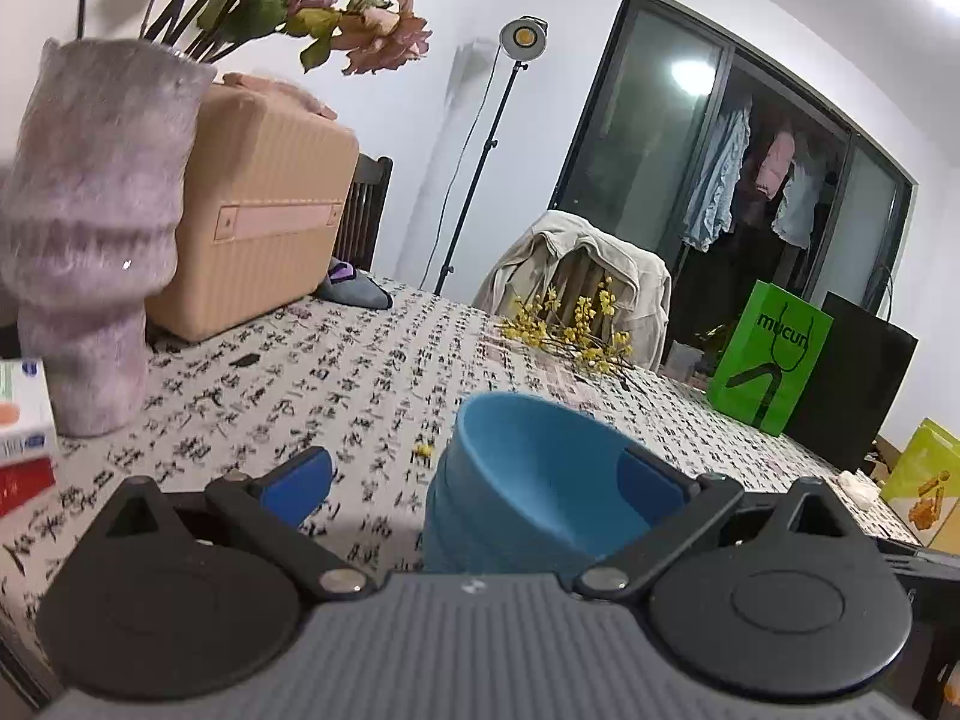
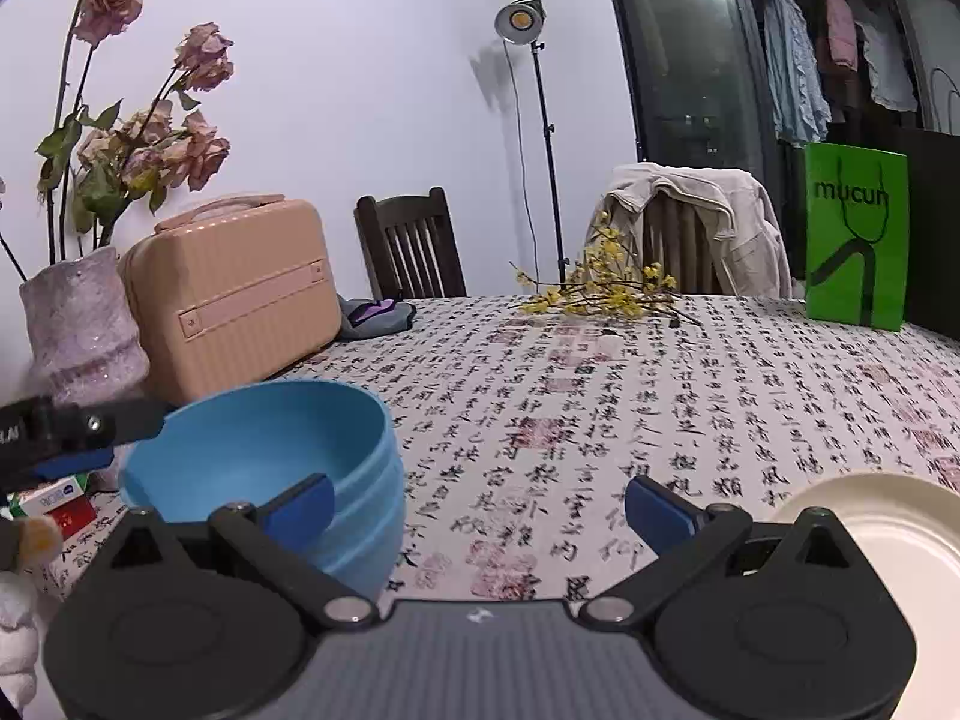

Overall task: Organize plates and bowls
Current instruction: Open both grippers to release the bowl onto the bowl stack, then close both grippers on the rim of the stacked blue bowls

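The table (image 2: 600, 420) wears a white cloth printed all over with black calligraphy and red seal stamps; the characters are too small to read. A dark glass door (image 2: 690, 60) at two o'clock shows hanging clothes. At three o'clock stands a green bag (image 2: 855, 240) lettered "mucun". A peach case (image 2: 234, 288) sits at ten o'clock beside a mauve vase (image 2: 78, 324).

The stacked blue bowls (image 2: 270, 468) rest on the cloth at eight o'clock; a white plate (image 2: 888, 516) lies at four.

Left gripper (image 1: 474, 480) and right gripper (image 2: 480, 504) both gape wide, holding nothing; one left fingertip (image 1: 651, 480) sits inside the top bowl.
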`<action>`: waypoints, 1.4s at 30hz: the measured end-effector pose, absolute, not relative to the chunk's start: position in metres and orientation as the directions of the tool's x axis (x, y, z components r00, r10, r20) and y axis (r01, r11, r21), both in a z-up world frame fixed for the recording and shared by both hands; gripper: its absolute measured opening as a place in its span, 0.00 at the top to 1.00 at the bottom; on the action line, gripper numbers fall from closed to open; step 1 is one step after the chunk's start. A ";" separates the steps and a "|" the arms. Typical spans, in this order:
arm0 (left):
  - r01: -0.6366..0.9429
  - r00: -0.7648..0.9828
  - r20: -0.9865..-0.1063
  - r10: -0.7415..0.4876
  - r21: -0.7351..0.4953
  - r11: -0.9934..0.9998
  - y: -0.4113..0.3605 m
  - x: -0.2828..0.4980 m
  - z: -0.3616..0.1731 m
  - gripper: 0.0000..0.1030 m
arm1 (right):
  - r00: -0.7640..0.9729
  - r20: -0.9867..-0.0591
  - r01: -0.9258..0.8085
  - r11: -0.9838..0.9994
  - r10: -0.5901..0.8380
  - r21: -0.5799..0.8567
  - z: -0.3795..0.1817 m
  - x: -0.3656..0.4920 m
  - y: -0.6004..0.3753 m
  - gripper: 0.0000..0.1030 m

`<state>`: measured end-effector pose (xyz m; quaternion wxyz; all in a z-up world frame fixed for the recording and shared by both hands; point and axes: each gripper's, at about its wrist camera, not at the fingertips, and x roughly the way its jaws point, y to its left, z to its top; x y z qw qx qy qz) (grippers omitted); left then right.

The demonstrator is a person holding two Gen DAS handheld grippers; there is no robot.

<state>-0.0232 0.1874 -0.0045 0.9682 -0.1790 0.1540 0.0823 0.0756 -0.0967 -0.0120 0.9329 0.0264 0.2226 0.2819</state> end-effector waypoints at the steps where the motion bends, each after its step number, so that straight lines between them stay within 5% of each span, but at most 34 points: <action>1: -0.212 0.939 -0.328 0.103 -0.317 0.925 0.186 -0.025 -0.007 0.00 | 0.743 -0.402 -0.511 0.841 0.535 0.177 -0.014 0.075 -0.099 0.00; 42: -0.200 0.917 -0.398 0.017 -0.421 0.885 0.215 0.007 0.001 0.00 | 0.595 -0.495 -0.455 0.773 0.633 0.442 0.005 0.120 -0.101 0.00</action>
